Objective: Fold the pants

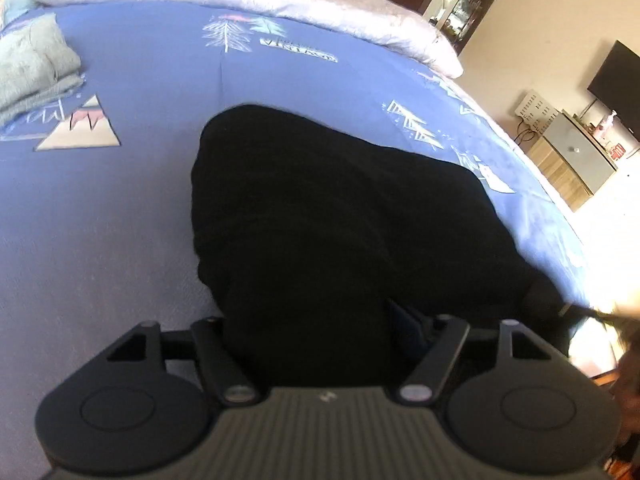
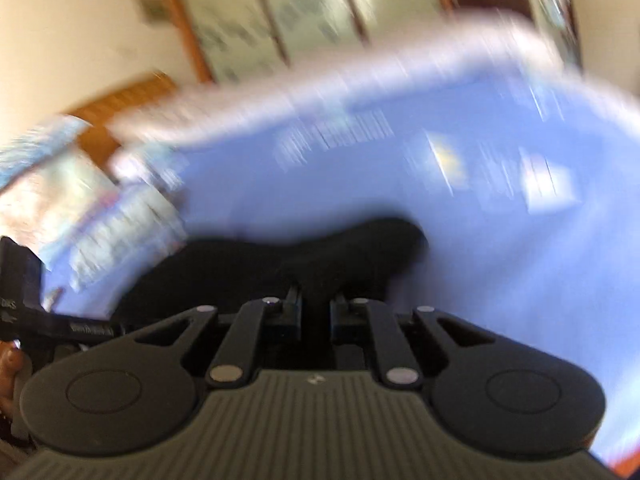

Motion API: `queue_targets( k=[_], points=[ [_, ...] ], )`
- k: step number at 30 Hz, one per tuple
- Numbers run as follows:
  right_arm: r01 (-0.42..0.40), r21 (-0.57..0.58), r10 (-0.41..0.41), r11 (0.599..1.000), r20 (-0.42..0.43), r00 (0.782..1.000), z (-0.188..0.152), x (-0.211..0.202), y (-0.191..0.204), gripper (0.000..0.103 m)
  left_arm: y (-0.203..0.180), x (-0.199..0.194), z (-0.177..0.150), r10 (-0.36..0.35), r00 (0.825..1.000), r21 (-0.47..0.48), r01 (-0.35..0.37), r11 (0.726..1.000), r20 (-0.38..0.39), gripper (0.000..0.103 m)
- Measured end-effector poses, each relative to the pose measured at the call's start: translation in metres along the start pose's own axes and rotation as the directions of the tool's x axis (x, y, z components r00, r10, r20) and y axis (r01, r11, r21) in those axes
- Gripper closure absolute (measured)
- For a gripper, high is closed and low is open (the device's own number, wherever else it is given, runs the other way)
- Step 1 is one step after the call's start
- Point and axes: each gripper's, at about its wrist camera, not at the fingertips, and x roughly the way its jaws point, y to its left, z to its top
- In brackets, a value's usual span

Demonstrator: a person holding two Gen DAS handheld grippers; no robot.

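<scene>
Black pants [image 1: 340, 220], one pair, on blue bedsheet [image 1: 100, 220]; left gripper [image 1: 328, 344] wide around cloth, right gripper [image 2: 314, 312] narrowly apart, hold unclear.

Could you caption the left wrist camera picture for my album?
Left gripper, jaws wide, over bunched black pants on a blue patterned bedsheet.

A blue patterned bedsheet [image 1: 120, 208] covers the bed — cream walls [image 1: 560, 20], a wall-mounted television [image 1: 616, 76], sunlit wooden cabinet [image 1: 560, 168] beyond.
</scene>
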Motion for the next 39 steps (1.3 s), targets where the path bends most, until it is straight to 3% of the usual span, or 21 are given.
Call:
queue_targets(
  k=[1,2,5,8,11,18,21,22,24,27,32,36,37,38,39],
  points=[
    [0.013,0.056,-0.011,0.998,-0.037,0.999,-0.010,0.007,-0.011,0.068,0.002,0.000,0.003,0.004,1.000,-0.011,-0.004,1.000,-0.023,0.029],
    [-0.005,0.110,0.009,0.994,-0.041,0.999,-0.016,0.010,-0.018,0.063,0.002,0.001,0.006,0.002,0.999,-0.028,-0.003,1.000,-0.042,0.028],
    [-0.090,0.226,0.095,0.970,-0.013,0.995,-0.007,0.012,-0.032,0.053,0.009,-0.002,0.015,0.005,0.994,-0.097,-0.016,0.995,-0.112,0.019],
    [-0.139,0.283,0.129,0.949,0.056,0.990,0.003,0.012,-0.038,0.041,0.013,-0.004,0.019,0.034,0.984,-0.130,-0.058,0.990,-0.173,0.011],
    [-0.178,0.367,0.179,0.913,0.032,0.983,0.000,0.024,-0.048,0.038,0.010,-0.005,0.017,0.063,0.978,-0.122,-0.088,0.989,-0.198,0.009],
    [-0.283,0.504,0.275,0.816,0.093,0.957,-0.018,0.018,-0.071,0.038,-0.006,-0.001,0.012,0.139,0.974,-0.072,-0.154,0.985,-0.178,0.005],
    [-0.300,0.523,0.299,0.798,0.089,0.950,-0.020,0.010,-0.068,0.038,-0.007,-0.004,0.007,0.147,0.976,-0.074,-0.160,0.984,-0.160,0.005],
    [-0.327,0.516,0.340,0.791,0.073,0.937,-0.020,0.007,-0.067,0.037,-0.010,-0.006,0.006,0.149,0.977,-0.074,-0.162,0.984,-0.150,0.007],
    [-0.347,0.479,0.375,0.806,0.038,0.926,-0.018,0.010,-0.054,0.037,-0.015,-0.010,0.008,0.149,0.982,-0.058,-0.156,0.986,-0.115,0.013],
    [-0.317,0.410,0.345,0.855,0.006,0.938,-0.019,0.011,-0.041,0.037,-0.024,-0.020,0.015,0.165,0.986,-0.002,-0.165,0.986,-0.035,0.017],
    [-0.357,0.515,0.387,0.779,0.052,0.920,-0.023,0.014,-0.065,0.040,-0.029,-0.001,0.019,0.166,0.980,0.062,-0.160,0.985,-0.109,0.009],
    [-0.349,0.506,0.372,0.789,0.059,0.926,-0.025,0.012,-0.062,0.038,-0.018,0.005,0.014,0.118,0.986,0.004,-0.118,0.993,-0.115,0.005],
    [-0.342,0.505,0.365,0.792,0.057,0.929,-0.025,0.012,-0.059,0.038,-0.018,0.003,0.014,0.118,0.987,-0.002,-0.119,0.993,-0.110,0.010],
    [-0.338,0.508,0.363,0.792,0.054,0.930,-0.025,0.015,-0.054,0.038,-0.020,0.000,0.014,0.114,0.988,-0.005,-0.115,0.993,-0.100,0.023],
    [-0.338,0.509,0.367,0.792,0.046,0.929,-0.025,0.015,-0.052,0.040,-0.022,-0.004,0.013,0.108,0.990,-0.009,-0.109,0.994,-0.088,0.030]
  ],
)
